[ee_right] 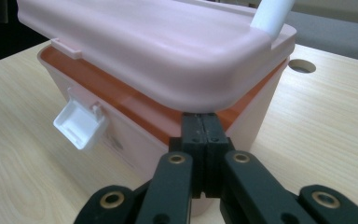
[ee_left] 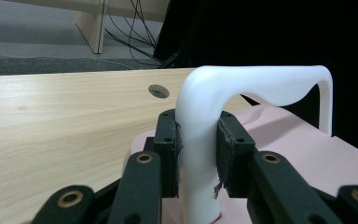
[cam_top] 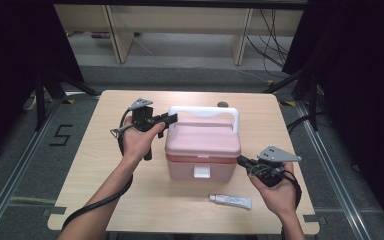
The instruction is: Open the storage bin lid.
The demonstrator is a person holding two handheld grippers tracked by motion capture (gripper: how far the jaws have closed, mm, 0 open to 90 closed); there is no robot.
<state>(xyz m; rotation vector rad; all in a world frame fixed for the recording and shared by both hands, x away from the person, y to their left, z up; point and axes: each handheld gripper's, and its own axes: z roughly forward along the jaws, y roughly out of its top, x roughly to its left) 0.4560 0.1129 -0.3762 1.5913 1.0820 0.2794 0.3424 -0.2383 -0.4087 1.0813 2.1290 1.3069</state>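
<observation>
One pink box sits at the centre of the high view, with one white handle arching over its lid and one white latch on its front face. One small tube lies below the box, toward the lower middle of the frame. There is one desk, and one round hole shows in its top, just above the box at the desk's upper edge. Two grippers are counted: the left gripper left of centre and the right gripper right of centre. Two hands come in from the bottom edge, one to each gripper.
</observation>
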